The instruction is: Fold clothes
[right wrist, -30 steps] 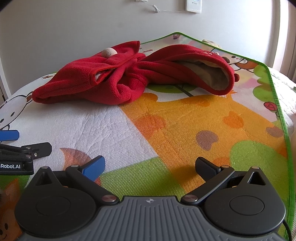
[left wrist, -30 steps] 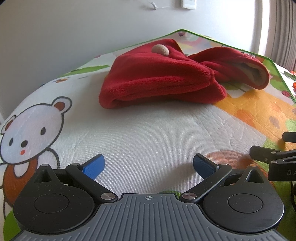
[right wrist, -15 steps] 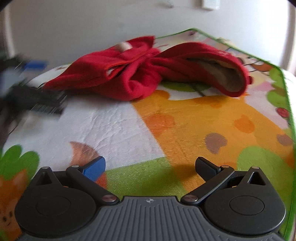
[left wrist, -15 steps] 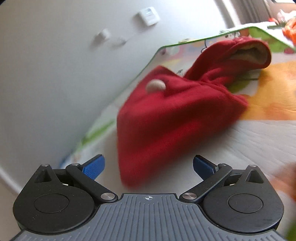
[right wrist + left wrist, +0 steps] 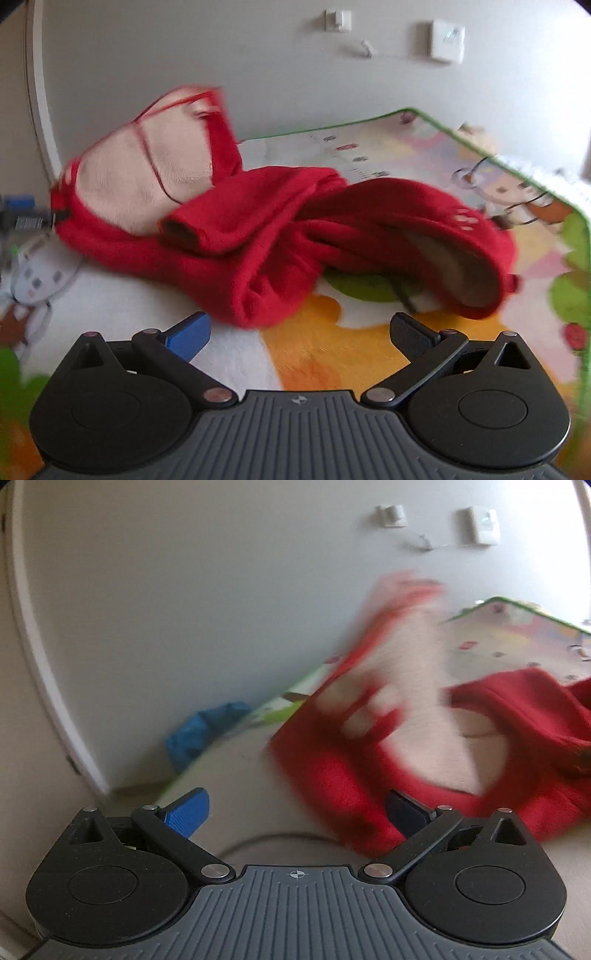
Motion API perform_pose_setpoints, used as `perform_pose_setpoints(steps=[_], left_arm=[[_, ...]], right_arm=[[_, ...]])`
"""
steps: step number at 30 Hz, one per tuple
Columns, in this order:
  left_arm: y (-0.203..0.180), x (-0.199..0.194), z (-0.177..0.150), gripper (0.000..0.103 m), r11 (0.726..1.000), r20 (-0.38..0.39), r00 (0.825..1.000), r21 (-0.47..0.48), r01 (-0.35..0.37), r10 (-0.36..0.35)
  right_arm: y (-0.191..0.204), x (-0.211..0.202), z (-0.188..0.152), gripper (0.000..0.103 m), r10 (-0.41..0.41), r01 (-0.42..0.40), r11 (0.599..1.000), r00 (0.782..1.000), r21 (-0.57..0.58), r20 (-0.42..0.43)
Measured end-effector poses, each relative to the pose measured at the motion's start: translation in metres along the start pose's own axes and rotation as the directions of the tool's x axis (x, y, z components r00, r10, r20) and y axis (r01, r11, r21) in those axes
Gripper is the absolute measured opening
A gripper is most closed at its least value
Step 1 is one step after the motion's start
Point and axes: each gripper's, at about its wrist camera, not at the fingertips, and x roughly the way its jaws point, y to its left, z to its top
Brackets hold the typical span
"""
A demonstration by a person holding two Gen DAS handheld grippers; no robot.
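A red fleece garment (image 5: 280, 236) with a cream lining lies crumpled on the cartoon play mat (image 5: 332, 354). Its left part (image 5: 155, 162) stands flipped up and blurred, lining showing. My left gripper (image 5: 297, 812) is open, low at the garment's left end (image 5: 332, 786). Its right finger (image 5: 406, 812) overlaps the red edge, and nothing is clamped. In the right wrist view the left gripper (image 5: 26, 221) appears blurred at the far left beside the cloth. My right gripper (image 5: 299, 332) is open just in front of the garment's middle fold.
A grey wall with switch plates (image 5: 447, 40) rises right behind the mat. The mat's green border (image 5: 480, 144) runs along the back right. A blue crumpled object (image 5: 199, 734) lies by the wall off the mat's left end, near a white frame (image 5: 40, 664).
The left gripper has swung round to the garment's left end and dropped low. The garment's left part has flipped up, showing its cream lining. The right gripper has come closer to the cloth.
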Motion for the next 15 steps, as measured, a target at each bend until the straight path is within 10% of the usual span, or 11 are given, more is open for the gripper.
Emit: perform_pose_setpoints(steps=[6,12,15], left_arm=[[0.010,-0.014,0.000,0.103,0.960,0.023,0.962,-0.062,0.272,-0.271],[-0.022,0.009,-0.009,0.103,0.826,-0.009,0.834,-0.148,0.544,-0.551],[-0.067,0.021,0.000,0.103,0.818,-0.046,0.818,-0.089,0.568,-0.573]], right_arm=[[0.000,0.019,0.013,0.103,0.013,-0.013,1.000,1.000,-0.009,-0.016],[-0.007,0.029,0.017,0.103,0.091,-0.091,0.996,0.996,0.014,-0.023],[-0.005,0.045,0.027,0.103,0.124,-0.124,0.992,0.992,-0.010,-0.039]])
